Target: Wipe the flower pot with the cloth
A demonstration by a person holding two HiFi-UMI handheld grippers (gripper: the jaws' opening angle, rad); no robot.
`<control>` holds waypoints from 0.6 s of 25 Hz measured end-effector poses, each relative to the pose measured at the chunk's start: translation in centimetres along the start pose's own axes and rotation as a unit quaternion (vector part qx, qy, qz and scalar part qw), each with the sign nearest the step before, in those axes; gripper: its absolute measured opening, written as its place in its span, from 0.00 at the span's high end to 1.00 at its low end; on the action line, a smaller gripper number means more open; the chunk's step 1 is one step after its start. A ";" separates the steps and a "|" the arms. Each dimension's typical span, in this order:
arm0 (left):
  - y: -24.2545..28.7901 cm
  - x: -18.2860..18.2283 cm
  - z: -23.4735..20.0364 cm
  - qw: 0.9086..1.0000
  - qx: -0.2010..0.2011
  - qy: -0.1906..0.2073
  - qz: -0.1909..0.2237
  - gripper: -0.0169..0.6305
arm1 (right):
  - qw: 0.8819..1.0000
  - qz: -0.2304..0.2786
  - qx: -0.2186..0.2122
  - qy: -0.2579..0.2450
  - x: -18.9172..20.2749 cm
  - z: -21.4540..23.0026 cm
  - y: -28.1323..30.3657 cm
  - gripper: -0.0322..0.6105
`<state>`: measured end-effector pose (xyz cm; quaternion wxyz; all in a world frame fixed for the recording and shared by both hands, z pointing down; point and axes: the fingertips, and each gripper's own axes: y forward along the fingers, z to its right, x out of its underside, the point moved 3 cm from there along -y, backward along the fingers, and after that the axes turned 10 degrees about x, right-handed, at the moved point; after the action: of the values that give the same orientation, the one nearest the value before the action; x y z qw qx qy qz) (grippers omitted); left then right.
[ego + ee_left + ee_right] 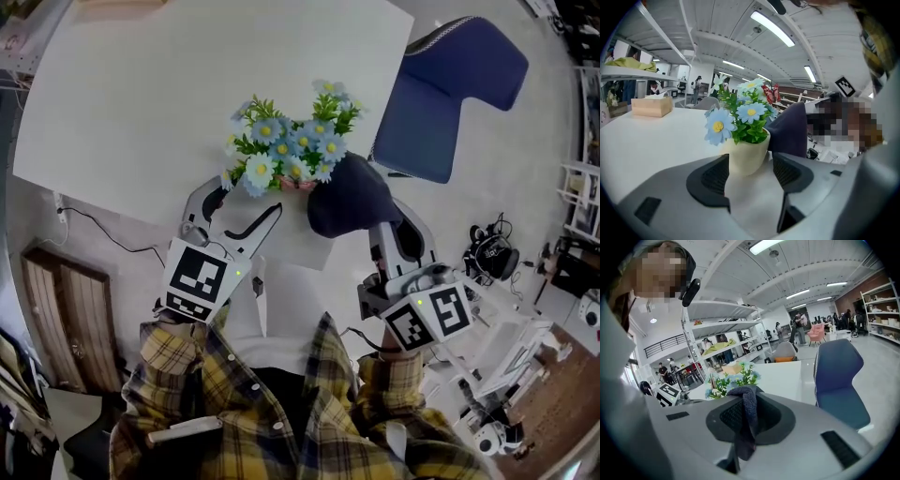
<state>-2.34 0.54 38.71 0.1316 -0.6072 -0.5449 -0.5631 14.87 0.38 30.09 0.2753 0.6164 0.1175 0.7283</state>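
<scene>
Navy cloth (pixel 749 401) is pinched in my right hand-held gripper (pixel 746 420). The jaws are closed on a narrow fold and the rest is bunched ahead of the tips. My left hand-held gripper (pixel 750 176) stands wide and holds nothing. The pale flower pot (pixel 746 157) lines up in the gap just beyond the pads, and I see no contact.

The pot stands on the white bench (pixel 141 112) near its front edge, with the cloth just to its right. The blue flowers (pixel 740 117) spread wider than the pot.

Risks as I judge them:
- The pot looks light and top-heavy. If the left pads close high or off-centre, it tips or skids.
- It is near the bench edge, so a shove toward me could drop it off.
- The cloth grip is thin. Rubbing hard against the pot wall could pull the fold out of the right jaws.
- The bunched cloth sits at flower height in the head view. Sweeping in from there snags the stems and drags the pot before the left side has hold of it.
- If I wipe before the left clamp is firm, the pot spins or slides.
</scene>
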 end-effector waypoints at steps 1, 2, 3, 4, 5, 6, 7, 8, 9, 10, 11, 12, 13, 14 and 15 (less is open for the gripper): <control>0.3 0.0 -0.3 1.000 0.002 0.005 0.001 0.54 | 1.000 -0.004 -0.001 0.001 0.3 0.0 0.2 0.92; 0.5 0.0 -0.5 1.000 0.004 0.009 0.001 0.53 | 1.000 -0.007 -0.002 0.002 0.6 0.0 0.3 0.92; 0.8 0.0 -0.7 1.000 0.006 0.014 0.000 0.49 | 1.000 -0.011 -0.004 0.003 0.9 -0.1 0.5 0.92; 1.0 -0.1 -0.9 1.000 0.006 0.018 0.000 0.47 | 1.000 -0.015 -0.006 0.004 1.2 -0.1 0.6 0.92; 1.2 -0.1 -1.1 1.000 0.006 0.024 0.000 0.46 | 1.000 -0.019 -0.007 0.005 1.5 -0.1 0.8 0.92; 1.4 -0.2 -1.3 1.000 0.005 0.029 0.000 0.45 | 1.000 -0.023 -0.009 0.006 1.8 -0.2 1.0 0.92; 1.5 -0.2 -1.5 0.999 0.005 0.033 0.001 0.45 | 1.000 -0.027 -0.011 0.008 2.1 -0.2 1.2 0.92; 1.7 -0.2 -1.6 0.999 0.006 0.036 0.001 0.45 | 0.999 -0.031 -0.012 0.010 2.4 -0.1 1.5 0.92; 1.9 -0.2 -1.7 0.999 0.009 0.039 0.001 0.44 | 0.999 -0.036 -0.013 0.013 2.8 -0.1 1.7 0.92; 2.0 -0.1 -1.8 0.999 0.013 0.044 0.000 0.43 | 0.999 -0.040 -0.013 0.015 3.1 -0.1 2.0 0.92; 2.2 -0.1 -1.9 0.999 0.017 0.049 -0.001 0.43 | 0.999 -0.044 -0.014 0.018 3.4 -0.1 2.3 0.92; 2.3 -0.2 -1.9 0.998 0.020 0.056 -0.001 0.42 | 0.999 -0.047 -0.016 0.020 3.6 -0.2 2.5 0.92; 2.3 -0.3 -2.0 0.998 0.021 0.062 -0.001 0.41 | 0.998 -0.049 -0.018 0.022 3.7 -0.3 2.7 0.92; 2.3 -0.5 -2.1 0.998 0.022 0.067 -0.001 0.41 | 0.998 -0.052 -0.021 0.023 3.8 -0.5 2.9 0.92; 2.2 -0.7 -2.1 0.997 0.023 0.069 -0.001 0.41 | 0.998 -0.055 -0.024 0.024 3.8 -0.6 3.0 0.92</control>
<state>-1.51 -2.31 39.85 0.1819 -0.5631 -0.5479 -0.5913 13.15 0.07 34.66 0.3266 0.5846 0.1400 0.7294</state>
